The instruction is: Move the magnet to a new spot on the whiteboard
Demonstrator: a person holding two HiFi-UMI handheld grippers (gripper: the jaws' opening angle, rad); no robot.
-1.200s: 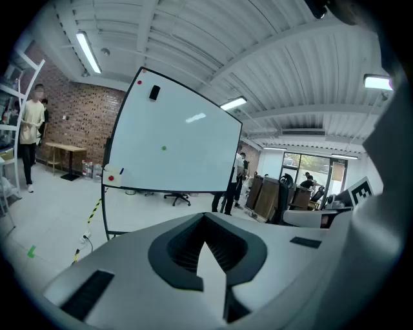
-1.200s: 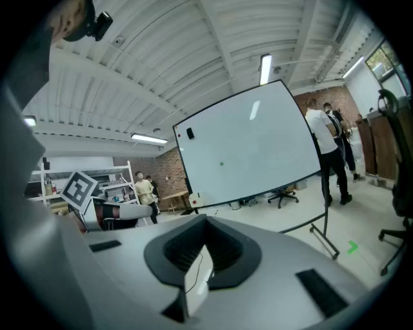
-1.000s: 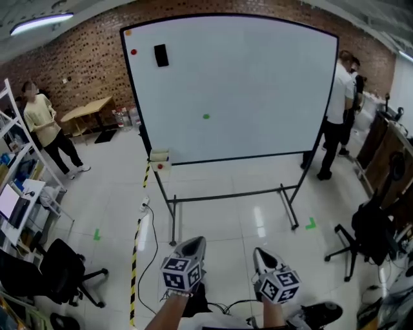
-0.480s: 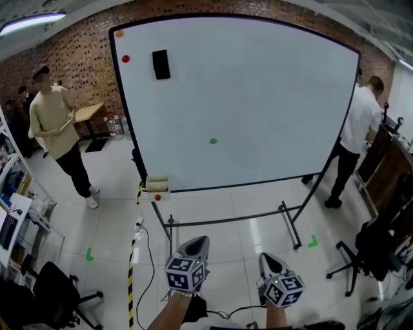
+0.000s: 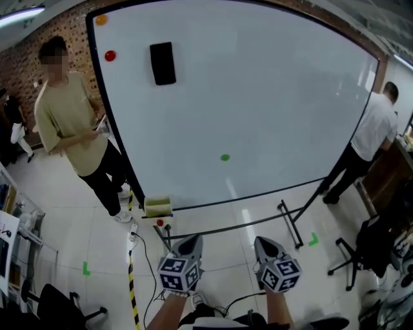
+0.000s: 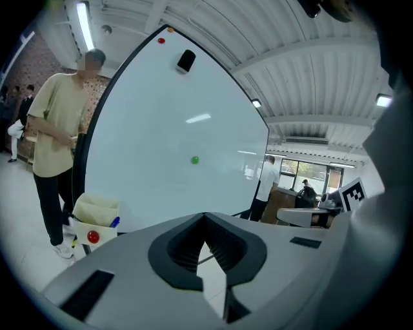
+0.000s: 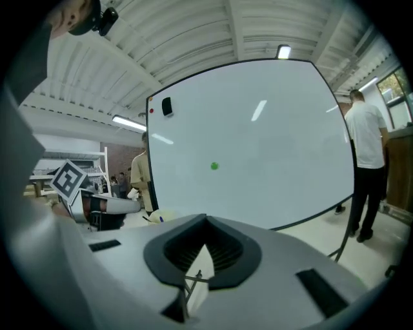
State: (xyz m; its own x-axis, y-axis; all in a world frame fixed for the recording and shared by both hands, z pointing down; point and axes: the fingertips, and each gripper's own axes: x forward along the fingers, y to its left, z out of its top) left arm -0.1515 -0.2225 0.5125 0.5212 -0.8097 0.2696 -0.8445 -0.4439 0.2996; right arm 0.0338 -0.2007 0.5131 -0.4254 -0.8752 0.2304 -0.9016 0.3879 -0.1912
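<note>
While both forearms reach forward from the bottom edge of the head view, level with one another and a little apart, the left gripper (image 5: 192, 240) and the right gripper (image 5: 263, 242) point ahead at the whiteboard (image 5: 277, 97). Each is tipped only slightly downward, its marker cube facing up. They hang in the air over the tiled floor (image 5: 58, 225), well short of the board's black stand (image 5: 292, 227). In its own view, the left gripper's jaws meet at the tips with nothing between them. The right gripper's jaws are likewise closed and empty.

The green magnet (image 5: 224, 157) sits on the board's lower middle, well apart from both grippers. A red magnet (image 5: 110, 55), an orange magnet (image 5: 101, 20) and a black eraser (image 5: 162, 63) cluster at the board's upper left corner. A small tray (image 5: 157, 207) hangs at the lower left corner. A person in a beige shirt (image 5: 70, 119) stands left of the board, and a person in a white shirt (image 5: 375, 126) stands at its right edge.
</note>
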